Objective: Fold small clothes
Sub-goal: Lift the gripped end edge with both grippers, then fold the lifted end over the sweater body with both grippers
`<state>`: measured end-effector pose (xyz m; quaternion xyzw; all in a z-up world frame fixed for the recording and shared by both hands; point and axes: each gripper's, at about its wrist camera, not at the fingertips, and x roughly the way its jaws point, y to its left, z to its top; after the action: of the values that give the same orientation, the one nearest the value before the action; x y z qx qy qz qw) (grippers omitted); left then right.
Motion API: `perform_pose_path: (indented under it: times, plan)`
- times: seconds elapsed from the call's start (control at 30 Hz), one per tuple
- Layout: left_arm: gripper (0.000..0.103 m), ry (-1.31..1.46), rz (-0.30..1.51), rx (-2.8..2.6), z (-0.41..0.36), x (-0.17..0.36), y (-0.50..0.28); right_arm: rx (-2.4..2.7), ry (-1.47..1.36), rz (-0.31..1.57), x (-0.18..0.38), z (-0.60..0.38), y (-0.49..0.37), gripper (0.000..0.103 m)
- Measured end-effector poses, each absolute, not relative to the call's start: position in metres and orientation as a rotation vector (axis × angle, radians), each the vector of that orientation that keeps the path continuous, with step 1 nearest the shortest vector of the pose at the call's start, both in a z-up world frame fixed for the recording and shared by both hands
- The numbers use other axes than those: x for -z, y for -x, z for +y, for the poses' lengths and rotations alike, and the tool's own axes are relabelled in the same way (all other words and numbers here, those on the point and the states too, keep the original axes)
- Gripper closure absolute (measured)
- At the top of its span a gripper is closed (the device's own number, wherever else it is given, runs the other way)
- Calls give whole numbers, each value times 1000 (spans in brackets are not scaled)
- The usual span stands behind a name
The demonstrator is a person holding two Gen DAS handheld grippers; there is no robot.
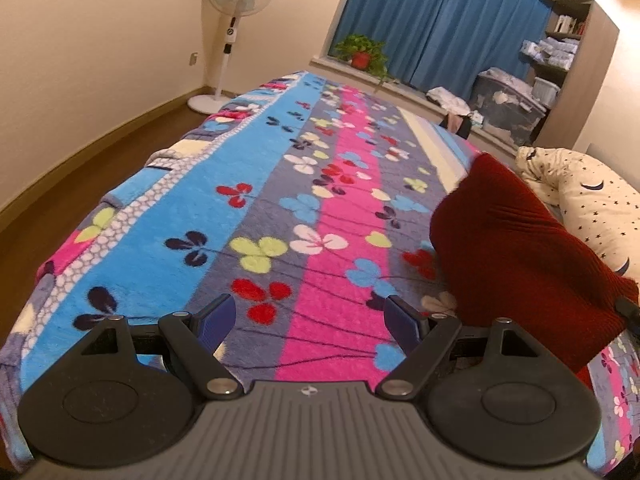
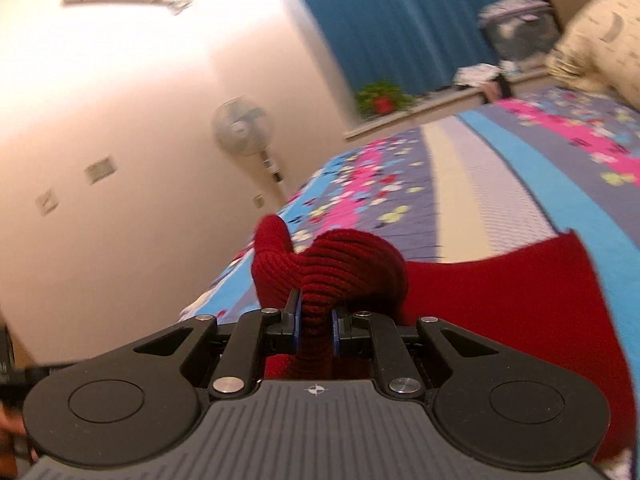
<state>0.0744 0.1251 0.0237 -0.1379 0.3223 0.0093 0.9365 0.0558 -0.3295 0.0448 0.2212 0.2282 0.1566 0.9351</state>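
A floral blanket covers the bed, a red knit is lifted above its right side, bunched and pinched tight between the right gripper's 2 fingers, and the left gripper hovers over the blanket, spread wide and empty.

One dark red knitted garment lies on the one flowered bedspread, beside one cream pillow printed with stars and moons. Two grippers are in view: the left gripper with its two blue-padded fingers spread wide above the bedspread, and the right gripper pinched on a bunch of the garment. Beyond the bedspread's far end stand one white pedestal fan, one potted plant in a red pot, one blue curtain and one grey storage bin.
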Motion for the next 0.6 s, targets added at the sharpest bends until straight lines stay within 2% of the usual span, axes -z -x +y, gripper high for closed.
perform_pose_path:
  times: [0.2,0.33,0.47,0.5,0.57,0.6]
  plan:
    - [18,257,633,69,109,-27,-76,-102,-612,548,-32,-405,-40,90]
    - [18,221,653,119,94,-22,-79,20,-690,694,0,-435,-38,88]
    - [18,206,654,152,86,-19,-78,-4,-739,714,12,-432,-45,75]
    - [18,206,653,157,86,-19,-77,-10,-725,711,13,-429,-48,64]
    - [18,206,651,165,84,-18,-76,-17,-761,712,18,-429,-57,51]
    - [18,204,650,170,83,-18,-76,-15,-795,715,22,-433,-58,50]
